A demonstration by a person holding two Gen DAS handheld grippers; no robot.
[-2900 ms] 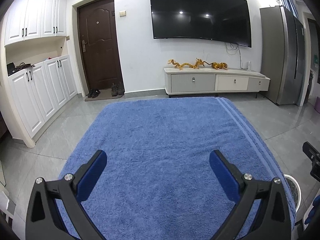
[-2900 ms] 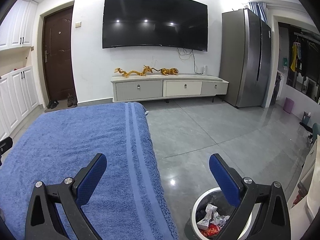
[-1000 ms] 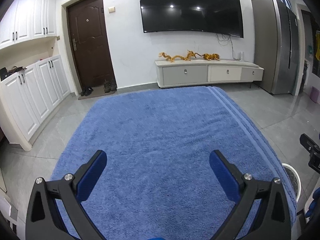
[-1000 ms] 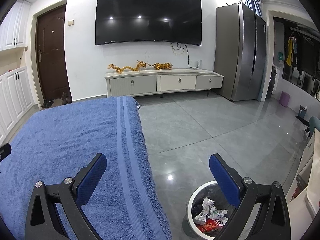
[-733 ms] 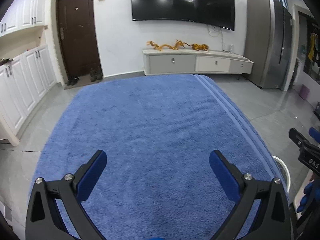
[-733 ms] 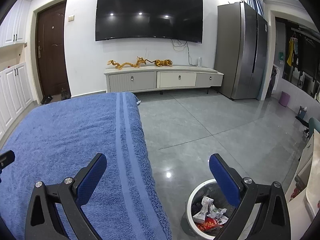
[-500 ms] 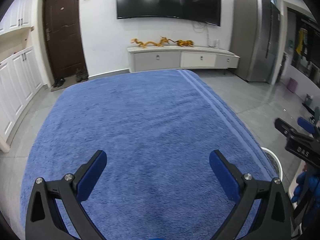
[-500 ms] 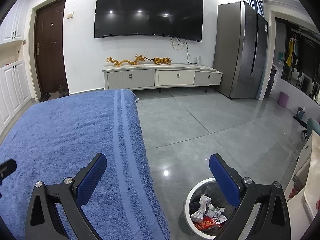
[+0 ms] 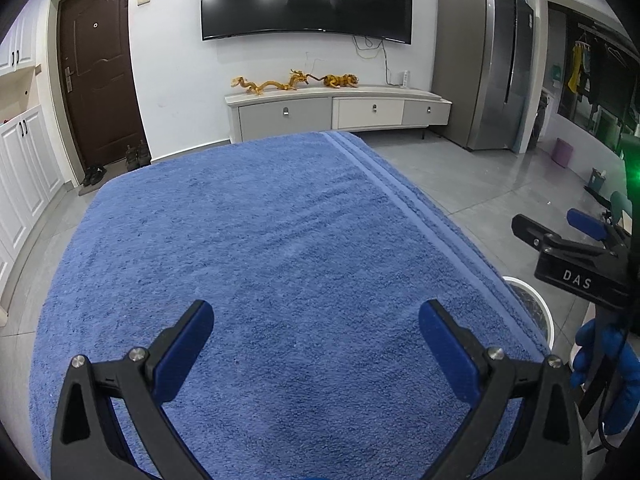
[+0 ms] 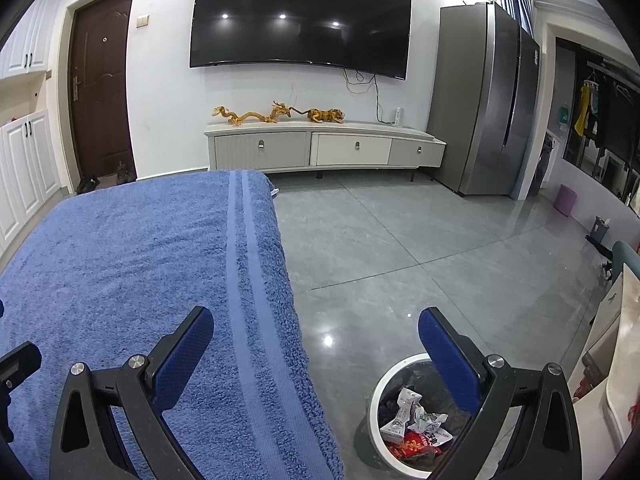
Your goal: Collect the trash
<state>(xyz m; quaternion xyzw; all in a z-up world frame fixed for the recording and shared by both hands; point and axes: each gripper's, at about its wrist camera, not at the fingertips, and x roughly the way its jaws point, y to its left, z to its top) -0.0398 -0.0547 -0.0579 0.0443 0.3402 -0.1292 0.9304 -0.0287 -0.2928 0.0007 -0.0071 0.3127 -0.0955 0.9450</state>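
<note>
Both tongs, left (image 9: 316, 336) and right (image 10: 316, 336), gape empty; crumpled trash (image 10: 416, 426) fills upright bin (image 10: 374, 400).

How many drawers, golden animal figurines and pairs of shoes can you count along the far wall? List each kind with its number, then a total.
Drawers in the low white TV cabinet: 3
Golden animal figurines on top: 2
Pairs of dark shoes by the brown door: 2
Total: 7
</note>
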